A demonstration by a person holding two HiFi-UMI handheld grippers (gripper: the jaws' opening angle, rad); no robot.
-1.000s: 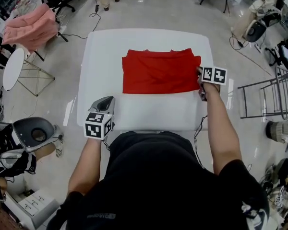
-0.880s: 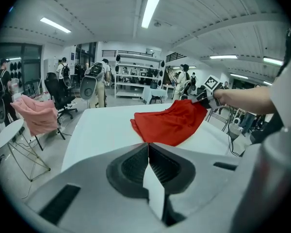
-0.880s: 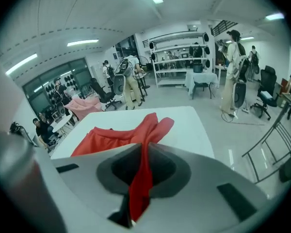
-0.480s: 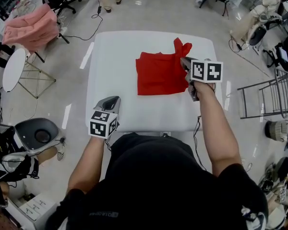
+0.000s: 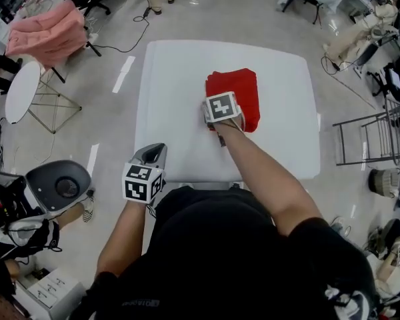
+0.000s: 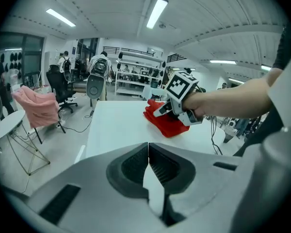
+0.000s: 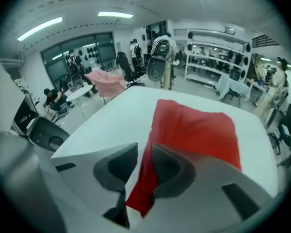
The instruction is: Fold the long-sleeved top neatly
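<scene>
The red long-sleeved top (image 5: 239, 95) lies folded into a narrow stack on the white table (image 5: 173, 85), right of centre. My right gripper (image 5: 209, 115) is at the stack's near-left corner. In the right gripper view an edge of the red top (image 7: 199, 130) runs between the jaws of that gripper (image 7: 144, 152). Those jaws have just been opening, and white shows between the left pad and the cloth. My left gripper (image 5: 155, 152) hovers at the table's near-left edge, shut and empty (image 6: 148, 149). Its view shows the red top (image 6: 169, 126) under the right gripper (image 6: 159, 112).
A pink garment (image 5: 43, 35) is draped over a chair at the far left, beside a small round white table (image 5: 17, 92). A grey machine (image 5: 57, 189) stands at the near left. A metal rack (image 5: 373, 132) stands on the right. Cables trail on the floor.
My right gripper has swept left across the table with the top's right side, folding it over into a narrow stack. The left gripper has shifted a little along the table's near edge.
</scene>
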